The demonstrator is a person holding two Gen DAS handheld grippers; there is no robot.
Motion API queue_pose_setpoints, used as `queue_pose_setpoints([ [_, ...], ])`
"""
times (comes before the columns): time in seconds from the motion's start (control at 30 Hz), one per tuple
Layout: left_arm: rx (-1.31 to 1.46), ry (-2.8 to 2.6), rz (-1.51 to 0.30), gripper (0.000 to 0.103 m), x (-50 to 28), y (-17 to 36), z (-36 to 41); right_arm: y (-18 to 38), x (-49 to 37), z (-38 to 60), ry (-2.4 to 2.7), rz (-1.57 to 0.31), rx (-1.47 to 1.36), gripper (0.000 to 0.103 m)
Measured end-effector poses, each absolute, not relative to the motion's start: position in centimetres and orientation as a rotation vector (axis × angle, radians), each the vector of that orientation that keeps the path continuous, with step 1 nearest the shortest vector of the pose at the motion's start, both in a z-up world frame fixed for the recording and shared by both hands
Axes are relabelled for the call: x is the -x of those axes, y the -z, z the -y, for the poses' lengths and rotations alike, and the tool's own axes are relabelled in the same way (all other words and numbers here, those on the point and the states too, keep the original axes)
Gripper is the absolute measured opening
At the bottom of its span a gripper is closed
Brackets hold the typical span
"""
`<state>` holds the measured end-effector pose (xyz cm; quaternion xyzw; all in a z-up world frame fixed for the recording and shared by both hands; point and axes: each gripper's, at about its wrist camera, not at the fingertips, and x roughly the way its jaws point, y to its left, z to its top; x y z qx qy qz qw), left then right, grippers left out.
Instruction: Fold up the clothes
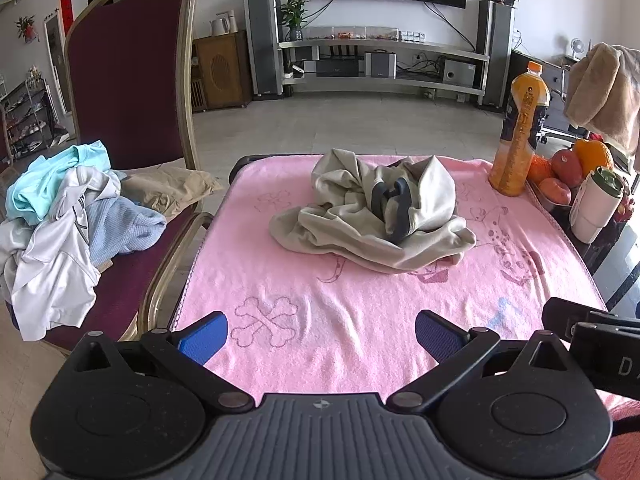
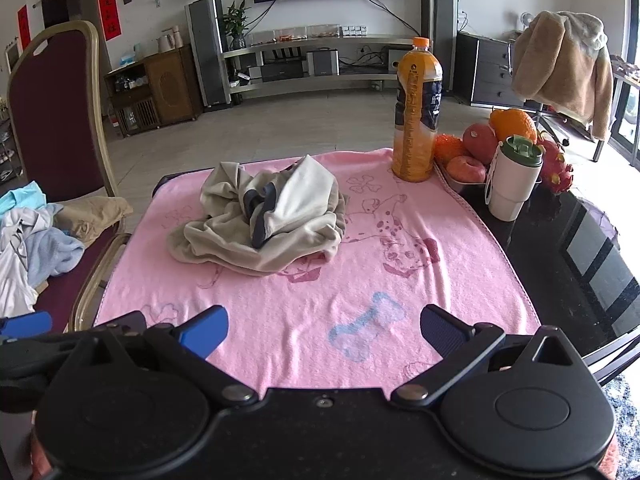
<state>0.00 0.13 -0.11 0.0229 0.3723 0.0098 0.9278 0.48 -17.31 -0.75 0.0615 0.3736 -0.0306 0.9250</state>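
Both claws, left gripper point(image 1: 321, 334) and right gripper point(image 2: 324, 332), are gaping empty; the crumpled beige garment point(image 1: 372, 216) is sitting at twelve o'clock, needing corners pinched and spread flat first.

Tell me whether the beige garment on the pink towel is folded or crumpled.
Crumpled. The beige garment with dark trim lies in a bunched heap on the pink towel, with no flat layers or straight edges.

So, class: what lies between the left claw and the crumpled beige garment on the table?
Only bare pink towel, printed with a crossed-bones outline, separates the open left claw from the beige garment; the left wrist view shows it.
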Motion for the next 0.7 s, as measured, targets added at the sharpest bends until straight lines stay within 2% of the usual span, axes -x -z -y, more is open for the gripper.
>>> queue_pose_setpoints([
  [0.7,-0.071,-0.040,-0.761,0.102,-0.29,-0.22,-0.06,0.93,-0.42,16.92,0.072,-0.775,-0.100,0.103],
])
